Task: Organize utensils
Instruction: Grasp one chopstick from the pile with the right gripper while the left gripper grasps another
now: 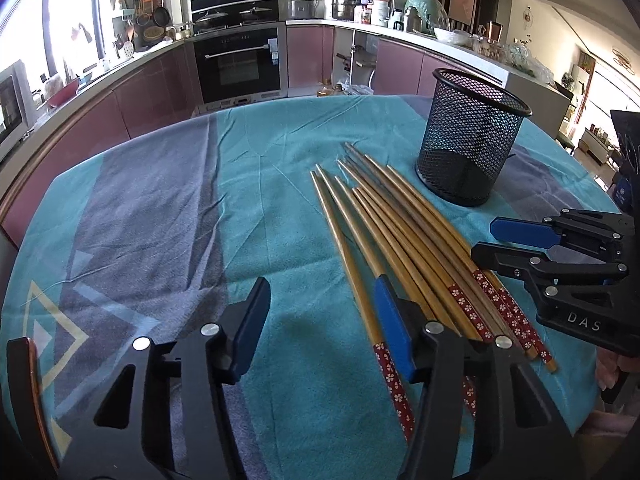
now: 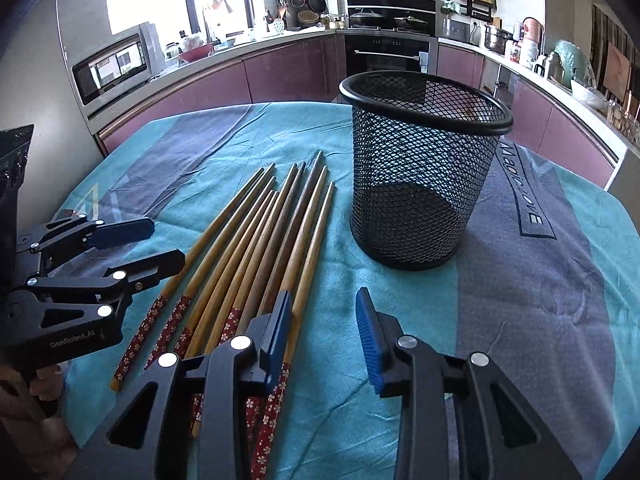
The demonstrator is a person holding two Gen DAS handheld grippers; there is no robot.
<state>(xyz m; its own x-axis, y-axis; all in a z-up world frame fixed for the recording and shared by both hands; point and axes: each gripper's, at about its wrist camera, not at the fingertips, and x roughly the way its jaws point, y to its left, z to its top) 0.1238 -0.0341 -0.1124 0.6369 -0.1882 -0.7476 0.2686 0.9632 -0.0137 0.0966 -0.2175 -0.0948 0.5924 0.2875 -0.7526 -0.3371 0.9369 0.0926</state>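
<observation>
Several wooden chopsticks [image 1: 400, 236] with red flowered ends lie side by side on the teal cloth; they also show in the right wrist view [image 2: 256, 232]. A black mesh cup [image 1: 470, 140] stands upright and empty beyond them, also in the right wrist view [image 2: 420, 168]. My left gripper [image 1: 322, 320] is open and empty, its right finger over the leftmost chopsticks. My right gripper [image 2: 324, 328] is open and empty, its left finger over the rightmost chopsticks. Each gripper shows in the other's view, the right one [image 1: 486, 238] and the left one [image 2: 168, 242].
The table wears a teal and grey cloth [image 1: 180, 208] with printed lettering [image 2: 524, 188]. Kitchen counters, an oven [image 1: 240, 64] and a microwave [image 2: 116, 64] ring the far side. A chair back [image 1: 28, 392] sits at the table's near left edge.
</observation>
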